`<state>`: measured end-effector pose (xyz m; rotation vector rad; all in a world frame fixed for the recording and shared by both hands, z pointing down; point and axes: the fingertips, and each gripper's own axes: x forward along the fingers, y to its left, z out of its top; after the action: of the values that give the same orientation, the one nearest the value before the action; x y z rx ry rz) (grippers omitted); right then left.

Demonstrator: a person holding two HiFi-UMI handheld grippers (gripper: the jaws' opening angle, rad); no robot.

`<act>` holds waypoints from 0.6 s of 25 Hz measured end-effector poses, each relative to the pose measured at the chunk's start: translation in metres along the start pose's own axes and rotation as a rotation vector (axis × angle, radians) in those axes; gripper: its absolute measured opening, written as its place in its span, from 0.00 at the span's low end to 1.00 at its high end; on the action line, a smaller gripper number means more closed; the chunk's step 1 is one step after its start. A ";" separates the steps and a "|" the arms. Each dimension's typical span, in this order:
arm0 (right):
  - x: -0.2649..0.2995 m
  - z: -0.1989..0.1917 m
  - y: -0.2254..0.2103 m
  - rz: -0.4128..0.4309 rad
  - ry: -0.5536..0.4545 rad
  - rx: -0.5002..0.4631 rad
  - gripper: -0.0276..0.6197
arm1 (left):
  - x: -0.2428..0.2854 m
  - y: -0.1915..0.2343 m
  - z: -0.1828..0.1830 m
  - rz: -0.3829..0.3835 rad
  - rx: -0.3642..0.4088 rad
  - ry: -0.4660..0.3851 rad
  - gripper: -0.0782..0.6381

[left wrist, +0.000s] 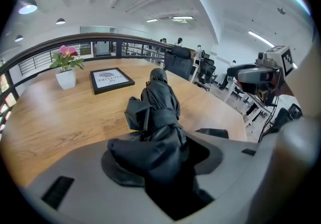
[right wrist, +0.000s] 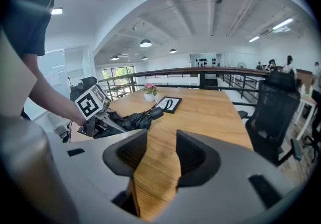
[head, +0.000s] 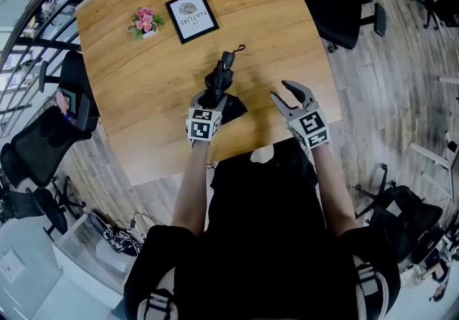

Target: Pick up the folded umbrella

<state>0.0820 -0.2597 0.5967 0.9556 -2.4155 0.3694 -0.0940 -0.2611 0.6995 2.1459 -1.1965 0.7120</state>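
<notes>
We have our left hand-held gripper (head: 214, 96) clamped on the loose cloth end of the folded umbrella (head: 222, 71). The umbrella sits near the front of the counter (head: 136, 89), and its strap end points toward the framed print (head: 191, 15). We cannot tell whether that far end touches the wood. Our right hand-held gripper (head: 286, 94) hovers nearby, its jaws apart with only bare counter between them. We judge the grasp made and the lift in hand. The next move calls for a steady rise and a firm grip, since the fabric could slip. The print reads "OF NATURE". The flower pot (head: 145, 23) shows no legible writing.
</notes>
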 end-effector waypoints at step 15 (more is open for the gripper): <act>0.001 0.014 0.022 -0.037 -0.041 -0.038 0.34 | -0.050 0.007 0.022 0.006 0.032 -0.100 0.44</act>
<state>0.0612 -0.2503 0.5845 0.9983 -2.4291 0.2921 -0.1188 -0.2510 0.6515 2.2283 -1.2516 0.6369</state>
